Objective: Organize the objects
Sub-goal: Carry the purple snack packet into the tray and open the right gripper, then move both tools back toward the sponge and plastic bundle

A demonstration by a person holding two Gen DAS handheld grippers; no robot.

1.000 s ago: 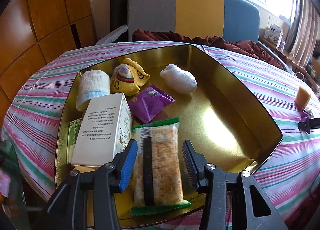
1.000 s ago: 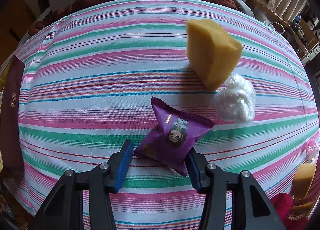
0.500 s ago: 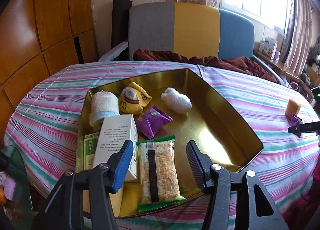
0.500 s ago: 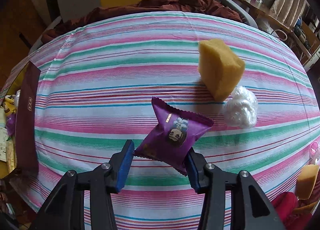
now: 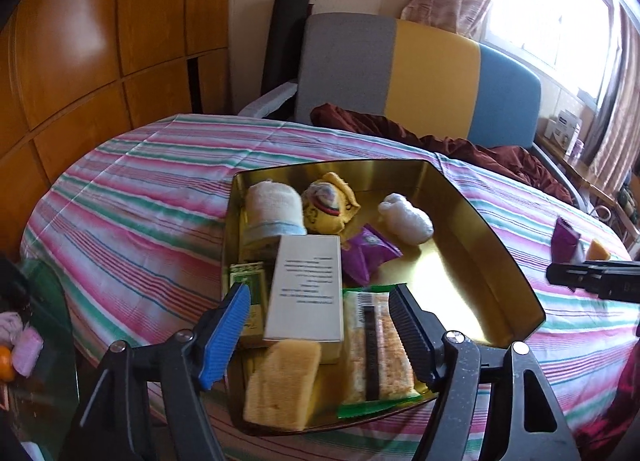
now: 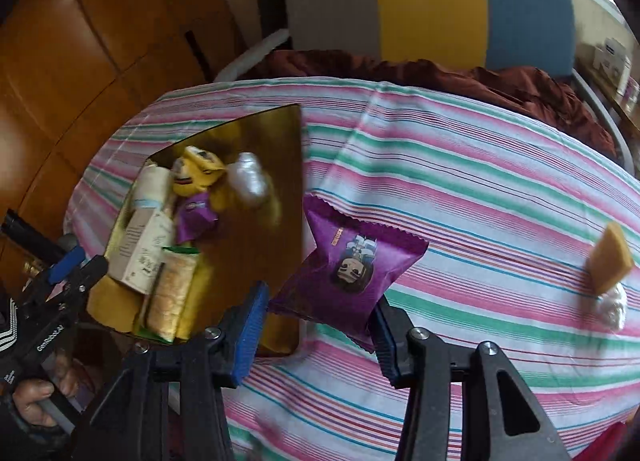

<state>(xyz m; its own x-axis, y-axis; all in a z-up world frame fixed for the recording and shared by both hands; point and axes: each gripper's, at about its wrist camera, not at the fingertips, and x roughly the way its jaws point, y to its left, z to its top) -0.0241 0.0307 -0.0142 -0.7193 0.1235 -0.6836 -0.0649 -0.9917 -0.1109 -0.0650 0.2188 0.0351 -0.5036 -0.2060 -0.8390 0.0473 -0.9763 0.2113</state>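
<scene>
Purple snack packet, crimped edges, cartoon face, pinched btwn right jaws.

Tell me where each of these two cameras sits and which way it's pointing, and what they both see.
Left wrist: on the left claw, looking forward and down into the gold tray; its open fingers show.
Right wrist: on the right claw, looking across the striped table; its fingers grip a purple packet, and the left claw and a hand show.
Shared: tray, table, chair, packet.
</scene>
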